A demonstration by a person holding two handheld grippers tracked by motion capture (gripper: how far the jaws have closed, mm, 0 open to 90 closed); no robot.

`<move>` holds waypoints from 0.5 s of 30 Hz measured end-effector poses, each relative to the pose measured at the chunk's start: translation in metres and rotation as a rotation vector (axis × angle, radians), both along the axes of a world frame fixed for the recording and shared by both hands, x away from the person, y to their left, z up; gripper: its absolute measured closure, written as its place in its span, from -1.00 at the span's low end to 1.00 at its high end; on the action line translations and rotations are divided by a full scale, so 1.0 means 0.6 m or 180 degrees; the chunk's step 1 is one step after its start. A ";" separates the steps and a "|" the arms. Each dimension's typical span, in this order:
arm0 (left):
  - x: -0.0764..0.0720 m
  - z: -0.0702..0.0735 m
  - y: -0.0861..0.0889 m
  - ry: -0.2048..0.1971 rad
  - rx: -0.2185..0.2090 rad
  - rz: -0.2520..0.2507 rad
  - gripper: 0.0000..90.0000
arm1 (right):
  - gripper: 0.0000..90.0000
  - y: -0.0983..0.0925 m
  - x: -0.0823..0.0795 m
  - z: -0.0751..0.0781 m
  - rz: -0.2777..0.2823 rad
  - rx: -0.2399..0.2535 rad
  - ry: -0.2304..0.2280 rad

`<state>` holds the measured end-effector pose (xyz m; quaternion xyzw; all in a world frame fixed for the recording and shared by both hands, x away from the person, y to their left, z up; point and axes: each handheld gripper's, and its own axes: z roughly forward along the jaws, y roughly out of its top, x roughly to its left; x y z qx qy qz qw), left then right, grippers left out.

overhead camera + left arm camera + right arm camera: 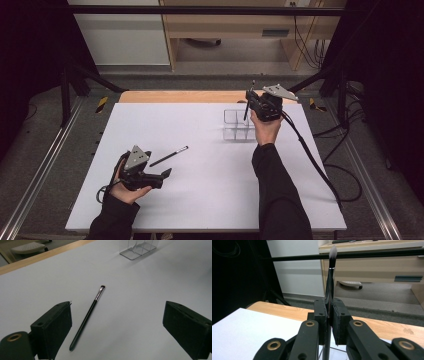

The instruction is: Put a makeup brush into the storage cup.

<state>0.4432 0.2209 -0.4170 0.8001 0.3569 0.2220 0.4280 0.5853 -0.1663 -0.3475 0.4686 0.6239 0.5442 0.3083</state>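
A thin black brush (169, 156) (87, 316) lies flat on the white table, its small tip toward a clear divided organizer (237, 125) (138, 248). My left gripper (159, 167) (117, 322) rests low at the front left. It is open wide, and the near end of the brush lies between its jaws, close to the left one, untouched. My right gripper (249, 100) (329, 315) is raised above the organizer's right side. It is shut on a second brush (332, 270) (248, 102), held upright with its pale bristles on top and its handle pointing down.
A white mat (210, 200) covers most of the wooden table (175, 96), whose bare back edge shows. The right gripper's cable (312, 160) trails off the right side. Beyond the table are a dark frame bar (374, 253), wooden furniture and floor cables.
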 end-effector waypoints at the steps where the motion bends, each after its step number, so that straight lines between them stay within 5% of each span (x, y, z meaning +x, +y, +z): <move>1: 0.000 0.000 0.000 0.0000 -0.0001 0.0000 -0.83 | 0.87 0.001 0.001 -0.001 -0.0005 -0.0001 0.0005; 15: 0.000 0.001 0.001 -0.0013 0.0008 0.0001 -0.83 | 0.87 0.013 0.017 -0.020 -0.0069 -0.0049 0.0064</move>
